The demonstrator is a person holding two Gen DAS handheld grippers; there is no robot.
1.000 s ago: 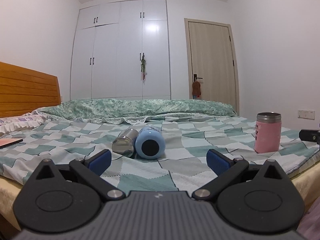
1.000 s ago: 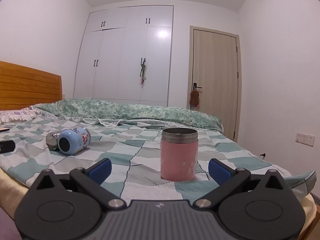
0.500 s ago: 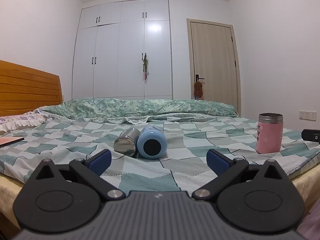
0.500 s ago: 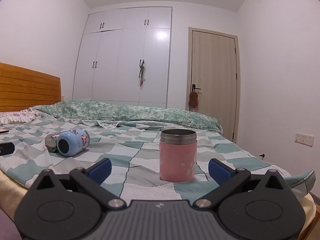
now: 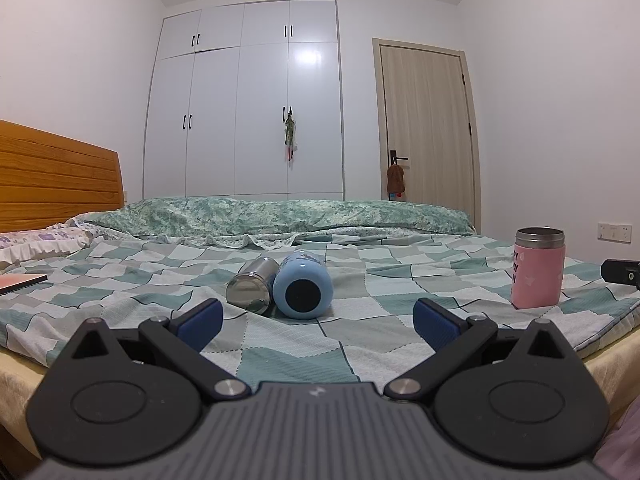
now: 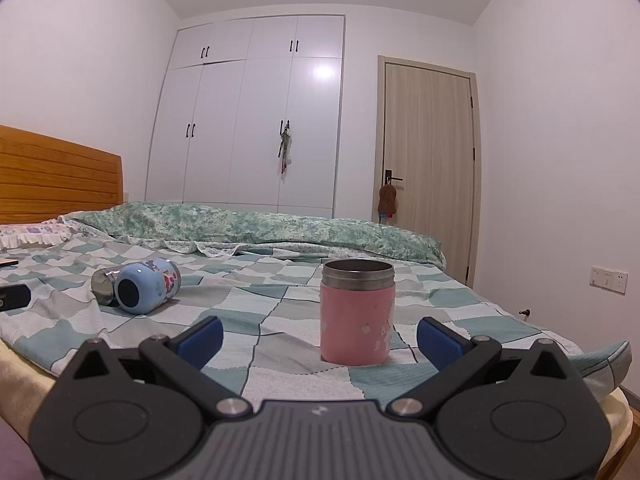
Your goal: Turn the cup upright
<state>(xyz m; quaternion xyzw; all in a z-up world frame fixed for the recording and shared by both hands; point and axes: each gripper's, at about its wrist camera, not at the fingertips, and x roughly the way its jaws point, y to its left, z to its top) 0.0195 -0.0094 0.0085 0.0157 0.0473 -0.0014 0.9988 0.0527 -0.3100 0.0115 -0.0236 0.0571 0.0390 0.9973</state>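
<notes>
Left wrist view: the left gripper (image 5: 316, 320) is spread wide and empty. The blue cup (image 5: 303, 290) lies on its side mid-bed (image 5: 280, 356), ahead between the fingers, touching a steel cup (image 5: 252, 291).

Right wrist view: the right gripper (image 6: 318, 338) is spread, with the upright pink cup (image 6: 357, 314) just ahead near the bed's front edge.
</notes>
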